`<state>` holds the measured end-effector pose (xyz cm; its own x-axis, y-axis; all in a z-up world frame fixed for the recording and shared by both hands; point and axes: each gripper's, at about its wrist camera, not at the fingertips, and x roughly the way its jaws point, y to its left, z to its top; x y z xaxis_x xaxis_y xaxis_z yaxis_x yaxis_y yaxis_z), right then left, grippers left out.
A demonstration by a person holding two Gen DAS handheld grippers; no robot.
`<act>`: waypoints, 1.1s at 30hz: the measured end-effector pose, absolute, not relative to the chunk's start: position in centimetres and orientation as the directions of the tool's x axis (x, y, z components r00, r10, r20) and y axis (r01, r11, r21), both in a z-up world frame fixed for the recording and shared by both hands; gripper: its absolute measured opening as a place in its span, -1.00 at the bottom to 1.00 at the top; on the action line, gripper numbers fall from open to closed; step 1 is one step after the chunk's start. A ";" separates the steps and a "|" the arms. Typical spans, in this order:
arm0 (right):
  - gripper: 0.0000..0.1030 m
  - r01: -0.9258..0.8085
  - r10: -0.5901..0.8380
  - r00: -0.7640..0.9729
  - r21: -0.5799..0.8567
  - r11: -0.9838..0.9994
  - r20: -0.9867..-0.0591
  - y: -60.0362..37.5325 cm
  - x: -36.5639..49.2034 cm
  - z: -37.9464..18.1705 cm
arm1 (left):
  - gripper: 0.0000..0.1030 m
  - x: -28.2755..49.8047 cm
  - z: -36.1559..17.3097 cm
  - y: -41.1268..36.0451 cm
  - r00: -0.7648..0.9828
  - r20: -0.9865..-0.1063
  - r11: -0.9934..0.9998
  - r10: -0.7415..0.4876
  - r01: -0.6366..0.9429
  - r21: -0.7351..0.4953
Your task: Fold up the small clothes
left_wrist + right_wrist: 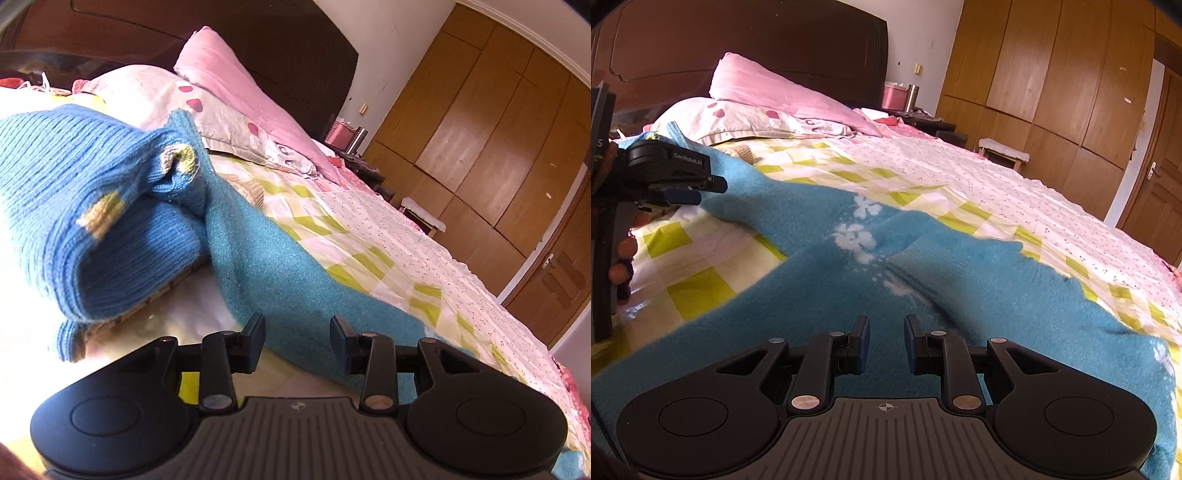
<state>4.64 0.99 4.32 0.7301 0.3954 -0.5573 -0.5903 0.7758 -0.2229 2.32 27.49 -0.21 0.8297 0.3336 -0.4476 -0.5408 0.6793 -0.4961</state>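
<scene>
A teal fuzzy garment (849,295) with white flower marks lies spread on the bed, one sleeve folded across it. My right gripper (886,332) is open and empty, low over its middle. My left gripper (297,328) is open and empty at the garment's edge (280,266); it also shows in the right wrist view (698,188) at the far left. A folded blue ribbed knit (81,206) with yellow-green patches lies just left of the teal garment.
The bed has a yellow-checked and pink floral quilt (960,177). Pink pillows (768,96) lean on a dark headboard (775,40). A nightstand with a pink box (895,96) and a wooden wardrobe (1052,81) stand beyond the bed.
</scene>
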 end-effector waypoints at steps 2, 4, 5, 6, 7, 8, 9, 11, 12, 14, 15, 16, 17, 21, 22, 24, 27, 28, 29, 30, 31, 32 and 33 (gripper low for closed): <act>-0.59 -0.589 0.397 0.731 -0.219 0.778 -0.556 0.9 4.5 4.3 | -0.15 2.1 -0.8 27.2 0.813 -0.463 0.644 0.353 -0.571 -0.510; -0.59 -0.589 0.400 0.729 -0.212 0.780 -0.556 0.8 4.5 4.3 | -0.15 2.2 -1.4 27.2 0.788 -0.480 0.615 0.386 -0.608 -0.503; -0.59 -0.590 0.401 0.728 -0.210 0.780 -0.556 0.8 4.5 4.3 | -0.15 2.4 -1.6 27.4 0.779 -0.486 0.599 0.395 -0.620 -0.507; -0.59 -0.591 0.402 0.728 -0.210 0.779 -0.556 0.7 4.5 4.3 | -0.14 2.5 -1.8 27.6 0.773 -0.490 0.579 0.403 -0.630 -0.517; -0.59 -0.592 0.402 0.727 -0.210 0.778 -0.557 0.7 4.5 4.3 | -0.14 2.7 -2.0 27.9 0.767 -0.491 0.555 0.413 -0.639 -0.533; -0.59 -0.592 0.403 0.726 -0.209 0.778 -0.558 0.7 4.5 4.3 | -0.13 2.9 -2.1 28.2 0.763 -0.492 0.535 0.420 -0.646 -0.545; -0.59 -0.592 0.403 0.725 -0.208 0.778 -0.558 0.7 4.5 4.3 | -0.12 3.3 -2.2 28.6 0.757 -0.494 0.514 0.427 -0.653 -0.556; -0.59 -0.592 0.403 0.724 -0.204 0.780 -0.559 0.6 4.6 4.2 | -0.10 4.0 -2.5 29.1 0.751 -0.497 0.489 0.436 -0.661 -0.569; -0.59 -0.591 0.404 0.723 -0.200 0.781 -0.561 0.7 4.6 4.2 | -0.10 4.5 -2.6 29.3 0.749 -0.499 0.486 0.435 -0.662 -0.571; -0.59 -0.591 0.406 0.721 -0.195 0.782 -0.561 0.7 4.6 4.1 | -0.13 5.3 -2.5 29.4 0.749 -0.502 0.496 0.432 -0.663 -0.561; -0.59 -0.592 0.407 0.721 -0.192 0.783 -0.561 0.6 4.6 4.1 | -0.15 5.8 -2.4 29.4 0.747 -0.508 0.509 0.429 -0.665 -0.547; -0.59 -0.593 0.410 0.719 -0.189 0.782 -0.561 0.6 4.6 4.1 | -0.22 6.2 -2.1 29.2 0.744 -0.512 0.529 0.430 -0.667 -0.525; -0.59 -0.594 0.412 0.719 -0.186 0.782 -0.560 0.6 4.6 4.2 | -0.46 6.5 -1.8 29.1 0.746 -0.510 0.551 0.428 -0.663 -0.507; -0.60 -0.587 0.422 0.725 -0.169 0.792 -0.544 -0.1 4.6 4.9 | -0.68 7.2 0.3 27.6 0.786 -0.456 0.653 0.418 -0.609 -0.451; -0.60 -0.581 0.422 0.730 -0.165 0.797 -0.538 -0.3 4.6 5.1 | -0.68 7.3 1.2 26.9 0.802 -0.431 0.690 0.413 -0.584 -0.427; -0.60 -0.566 0.417 0.742 -0.156 0.810 -0.526 -0.9 4.6 5.6 | -0.68 7.8 2.8 25.4 0.845 -0.383 0.762 0.374 -0.515 -0.392; -0.60 -0.537 0.404 0.757 -0.137 0.832 -0.513 -2.1 4.7 6.4 | -0.68 8.6 5.0 22.3 0.911 -0.320 0.856 0.260 -0.370 -0.361; -0.60 -0.527 0.399 0.762 -0.132 0.839 -0.510 -2.6 4.7 6.6 | -0.68 8.8 5.8 20.8 0.933 -0.300 0.890 0.198 -0.300 -0.344; -0.60 -0.515 0.391 0.768 -0.125 0.848 -0.507 -3.1 4.7 6.8 | -0.68 9.0 6.4 19.3 0.949 -0.287 0.920 0.134 -0.227 -0.320; -0.60 -0.498 0.381 0.775 -0.115 0.859 -0.505 -3.8 4.7 7.0 | -0.68 9.1 6.7 17.6 0.958 -0.276 0.944 0.081 -0.163 -0.287; -0.60 -0.481 0.370 0.781 -0.108 0.870 -0.503 -4.4 4.7 7.2 | -0.68 9.1 7.0 15.5 0.963 -0.270 0.968 0.022 -0.088 -0.236; -0.60 -0.462 0.355 0.789 -0.104 0.881 -0.501 -5.1 4.8 7.4 | -0.68 9.3 7.1 13.6 0.962 -0.273 0.981 -0.030 -0.024 -0.195; -0.60 -0.444 0.340 0.797 -0.103 0.890 -0.500 -5.7 4.8 7.5 | -0.67 9.5 6.9 11.8 0.955 -0.284 0.987 -0.082 0.037 -0.159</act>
<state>4.75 -5.73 7.48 0.7967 0.3401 -0.4997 -0.4443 0.8900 -0.1025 9.54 11.83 6.95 0.9553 -0.0819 -0.2842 0.0374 0.9866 -0.1587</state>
